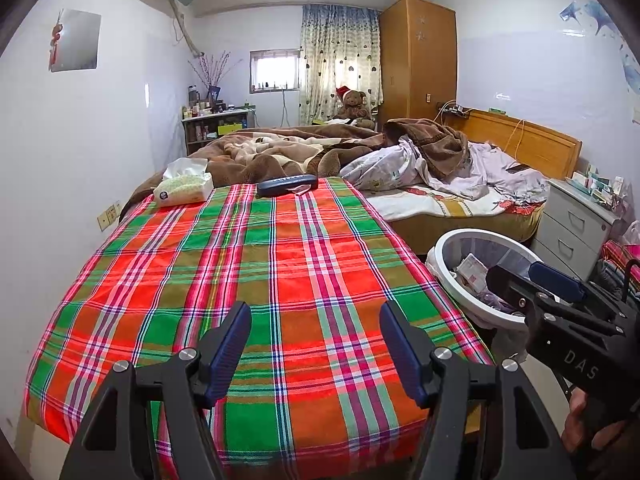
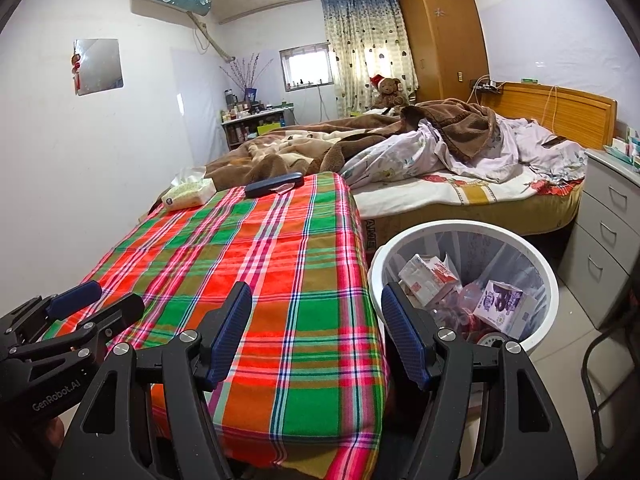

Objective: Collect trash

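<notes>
Hovering above table's near edge, left gripper and right gripper both released, empty. Trash in bin beside table's right edge: light, crushable cartons; pinch edges.

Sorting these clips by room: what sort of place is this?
A lived-in bedroom, most likely: an unmade bed with a wooden headboard, a tall wardrobe, and a teddy bear by the curtains.

Bright, sharp daylight from the window; fisheye-curved, dark corners.
</notes>
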{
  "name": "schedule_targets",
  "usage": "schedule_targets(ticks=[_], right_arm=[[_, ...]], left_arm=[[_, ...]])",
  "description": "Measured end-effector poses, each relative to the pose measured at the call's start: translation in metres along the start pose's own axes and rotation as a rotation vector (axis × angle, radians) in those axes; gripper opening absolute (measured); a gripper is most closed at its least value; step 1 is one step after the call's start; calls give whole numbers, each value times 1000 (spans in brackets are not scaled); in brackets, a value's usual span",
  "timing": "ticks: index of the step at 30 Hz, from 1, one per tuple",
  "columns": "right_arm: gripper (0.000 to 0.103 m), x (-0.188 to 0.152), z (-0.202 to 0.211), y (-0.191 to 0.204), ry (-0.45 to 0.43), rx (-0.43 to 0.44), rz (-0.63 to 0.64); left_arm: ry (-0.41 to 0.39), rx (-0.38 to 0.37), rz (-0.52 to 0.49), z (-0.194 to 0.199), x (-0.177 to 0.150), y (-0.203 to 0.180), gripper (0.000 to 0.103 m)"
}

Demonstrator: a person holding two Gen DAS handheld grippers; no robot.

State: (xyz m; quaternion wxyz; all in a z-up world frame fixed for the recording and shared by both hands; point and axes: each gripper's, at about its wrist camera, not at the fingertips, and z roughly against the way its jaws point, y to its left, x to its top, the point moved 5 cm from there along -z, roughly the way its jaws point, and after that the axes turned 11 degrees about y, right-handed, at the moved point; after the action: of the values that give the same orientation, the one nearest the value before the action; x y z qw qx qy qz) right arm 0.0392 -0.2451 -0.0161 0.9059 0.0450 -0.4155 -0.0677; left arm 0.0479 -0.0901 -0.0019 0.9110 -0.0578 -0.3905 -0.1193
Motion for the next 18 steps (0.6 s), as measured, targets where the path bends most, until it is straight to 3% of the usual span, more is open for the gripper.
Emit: schedule_targets(ticks=[18], right_arm=[[69,-1,3,0,-8,0,-1]], left_arm=[[1,3,2,-1,1,2,66]])
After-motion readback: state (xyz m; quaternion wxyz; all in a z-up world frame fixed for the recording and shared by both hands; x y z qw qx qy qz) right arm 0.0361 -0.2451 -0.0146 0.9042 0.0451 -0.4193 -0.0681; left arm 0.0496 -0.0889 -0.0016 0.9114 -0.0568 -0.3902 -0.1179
